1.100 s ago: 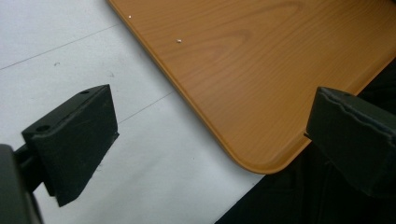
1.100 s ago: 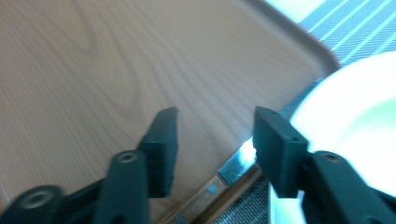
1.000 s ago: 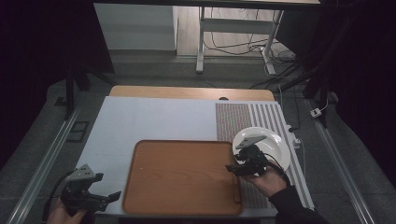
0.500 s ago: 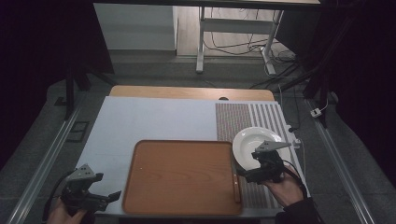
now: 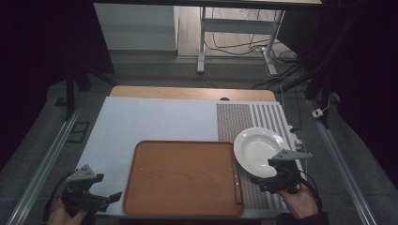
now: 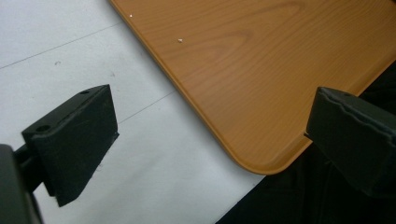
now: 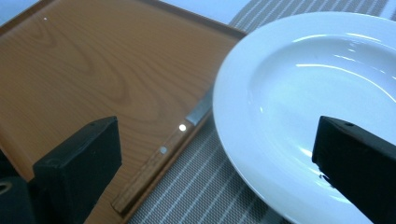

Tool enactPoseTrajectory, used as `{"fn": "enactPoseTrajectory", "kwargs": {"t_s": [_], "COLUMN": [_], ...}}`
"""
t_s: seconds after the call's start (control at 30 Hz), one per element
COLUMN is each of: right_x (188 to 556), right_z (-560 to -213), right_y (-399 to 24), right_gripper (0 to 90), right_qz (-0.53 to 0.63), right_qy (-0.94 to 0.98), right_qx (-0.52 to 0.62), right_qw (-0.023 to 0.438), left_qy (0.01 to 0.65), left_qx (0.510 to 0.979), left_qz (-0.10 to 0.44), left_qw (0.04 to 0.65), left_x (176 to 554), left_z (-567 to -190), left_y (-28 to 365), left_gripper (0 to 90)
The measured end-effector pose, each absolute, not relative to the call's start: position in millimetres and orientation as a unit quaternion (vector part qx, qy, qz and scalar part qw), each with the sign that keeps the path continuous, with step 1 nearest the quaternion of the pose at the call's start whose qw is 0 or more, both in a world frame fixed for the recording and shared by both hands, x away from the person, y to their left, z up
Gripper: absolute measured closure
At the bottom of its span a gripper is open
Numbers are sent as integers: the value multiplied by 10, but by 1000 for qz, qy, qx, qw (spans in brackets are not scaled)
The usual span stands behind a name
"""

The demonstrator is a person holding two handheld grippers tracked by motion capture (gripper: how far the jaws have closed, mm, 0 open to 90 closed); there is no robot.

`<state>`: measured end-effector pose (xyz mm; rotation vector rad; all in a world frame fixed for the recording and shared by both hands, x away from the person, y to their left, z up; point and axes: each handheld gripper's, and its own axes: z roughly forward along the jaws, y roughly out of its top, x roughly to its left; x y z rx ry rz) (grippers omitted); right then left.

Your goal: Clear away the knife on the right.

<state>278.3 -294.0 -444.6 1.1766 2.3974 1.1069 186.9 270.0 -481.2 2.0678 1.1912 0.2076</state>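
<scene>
A white plate (image 5: 257, 149) (image 7: 327, 93) lies on the striped placemat (image 5: 246, 117), with its left rim over the right edge of the wooden tray (image 5: 183, 176) (image 7: 93, 79). A wooden-handled knife (image 5: 237, 186) (image 7: 156, 158) lies along the tray's right rim, and its blade runs under the plate. My right gripper (image 5: 259, 180) (image 7: 217, 172) is open just short of the plate's near rim and holds nothing. Off the tray's near left corner (image 6: 261, 158), my left gripper (image 5: 111, 196) (image 6: 210, 144) is also open and empty, over the white mat (image 6: 70, 56).
The white mat (image 5: 155, 122) covers most of the table, and a strip of bare wood (image 5: 187, 92) shows at the far edge. Cables (image 5: 298, 136) lie at the table's right side. The near table edge is close under both hands.
My right gripper has drawn back toward the near right, off the plate, which now lies flat. The left gripper has stayed put.
</scene>
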Motion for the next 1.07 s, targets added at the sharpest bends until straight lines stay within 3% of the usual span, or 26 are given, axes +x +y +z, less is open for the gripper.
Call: {"fn": "enactPoseTrajectory", "kwargs": {"t_s": [0.43,1.07], "right_x": [2571,2408], "right_z": [-4487,-4533], "right_y": [-3133,-3264], "right_gripper": [0,0], "right_qz": [376,355], "right_qy": [800,793], "right_qx": [437,466], "right_qw": [166,166], "left_qy": [465,466], "left_qx": [803,803], "left_qz": [80,78], "left_qw": [364,364], "left_x": [1871,1882], "left_z": [-4810,-4812], "left_y": [2704,2704], "left_gripper": [24,23]}}
